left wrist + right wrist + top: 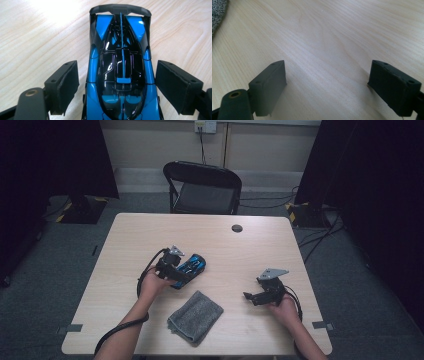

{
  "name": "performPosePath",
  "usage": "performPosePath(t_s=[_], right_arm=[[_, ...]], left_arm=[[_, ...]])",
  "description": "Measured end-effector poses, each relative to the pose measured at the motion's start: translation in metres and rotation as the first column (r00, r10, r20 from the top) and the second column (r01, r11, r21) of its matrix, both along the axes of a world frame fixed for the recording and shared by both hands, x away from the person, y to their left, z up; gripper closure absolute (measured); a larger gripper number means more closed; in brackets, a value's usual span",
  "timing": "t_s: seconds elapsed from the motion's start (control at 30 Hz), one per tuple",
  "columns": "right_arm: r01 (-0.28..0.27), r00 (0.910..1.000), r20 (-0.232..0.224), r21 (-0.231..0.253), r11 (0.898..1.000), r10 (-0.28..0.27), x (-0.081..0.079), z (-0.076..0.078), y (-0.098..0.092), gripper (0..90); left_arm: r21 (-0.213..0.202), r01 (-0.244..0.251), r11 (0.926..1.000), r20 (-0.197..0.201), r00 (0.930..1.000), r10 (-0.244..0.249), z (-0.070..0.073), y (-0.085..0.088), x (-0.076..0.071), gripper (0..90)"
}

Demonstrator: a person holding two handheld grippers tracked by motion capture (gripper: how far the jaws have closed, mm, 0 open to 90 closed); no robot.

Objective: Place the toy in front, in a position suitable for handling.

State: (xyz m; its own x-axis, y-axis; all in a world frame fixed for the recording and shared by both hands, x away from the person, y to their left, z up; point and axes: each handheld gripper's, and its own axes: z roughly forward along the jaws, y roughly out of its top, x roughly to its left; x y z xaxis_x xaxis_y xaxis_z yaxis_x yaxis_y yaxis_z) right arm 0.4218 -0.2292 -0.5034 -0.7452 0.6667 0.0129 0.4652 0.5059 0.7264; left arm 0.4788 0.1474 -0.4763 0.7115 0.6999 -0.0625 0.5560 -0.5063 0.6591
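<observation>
The glossy blue-and-black toy racing car [122,75] sits on the pale wooden table [250,250], just beyond the folded grey cloth [196,316]. The left tongs [117,85] straddle it with both black pads standing clear of its flanks, so the car is released. The step looks like letting go or lining up a grasp. The right tongs [255,296], right of the cloth, are spread over bare wood. Next, probably: draw back, or close squarely.
</observation>
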Motion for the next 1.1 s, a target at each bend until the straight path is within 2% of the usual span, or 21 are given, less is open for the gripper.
performPosePath(t_s=[0.17,0.27,0.37,0.47,0.6,0.63,0.73,0.83,0.97,1.07,1.1], right_arm=[[0.003,1.0000,0.000,0.000,1.000,-0.003,0.000,0.000,0.000,13.7],[0.004,1.0000,0.000,0.000,1.000,-0.004,0.000,0.000,0.000,13.7],[0.004,1.0000,0.000,0.000,1.000,-0.004,0.000,0.000,0.000,13.7],[0.005,1.0000,-0.001,0.000,1.000,-0.005,0.000,0.000,0.000,13.7],[0.008,1.0000,-0.002,0.000,1.000,-0.008,-0.001,0.000,0.000,13.7],[0.008,1.0000,-0.001,0.000,1.000,-0.008,-0.001,0.000,0.000,13.7],[0.012,0.9999,-0.002,0.000,1.000,-0.012,-0.001,0.000,0.001,13.7],[0.013,0.9999,-0.002,0.000,1.000,-0.013,-0.001,0.000,0.001,13.7],[0.016,0.9999,-0.001,0.000,1.000,-0.016,-0.001,0.000,0.001,13.7],[0.018,0.9998,-0.001,-0.001,1.000,-0.018,-0.001,0.000,0.001,13.7],[0.018,0.9998,-0.002,-0.001,1.000,-0.018,-0.001,0.000,0.001,13.7]], left_arm=[[-0.010,-0.012,0.9999,0.015,0.9998,0.012,0.005,0.002,0.000,18.2],[-0.038,-0.025,0.9990,0.008,0.9997,0.025,0.009,0.007,-0.003,18.1],[-0.037,-0.025,0.9990,0.014,0.9996,0.026,0.012,0.012,-0.009,18.4],[-0.024,-0.016,0.9996,0.044,0.9989,0.017,0.015,0.017,-0.017,19.0],[-0.015,-0.011,0.9998,0.062,0.9980,0.012,0.017,0.023,-0.029,18.4],[-0.007,-0.009,0.9999,0.069,0.9976,0.010,0.016,0.025,-0.031,17.8],[-0.017,-0.023,0.9996,0.067,0.9974,0.024,0.012,0.030,-0.036,16.7],[-0.015,-0.021,0.9997,0.087,0.9959,0.022,0.005,0.033,-0.038,17.0],[-0.029,-0.017,0.9994,0.058,0.9982,0.019,-0.006,0.031,-0.038,16.4],[-0.001,-0.015,0.9999,0.065,0.9977,0.015,-0.012,0.030,-0.038,16.6],[-0.007,-0.012,0.9999,0.057,0.9983,0.013,-0.014,0.029,-0.038,16.6]])
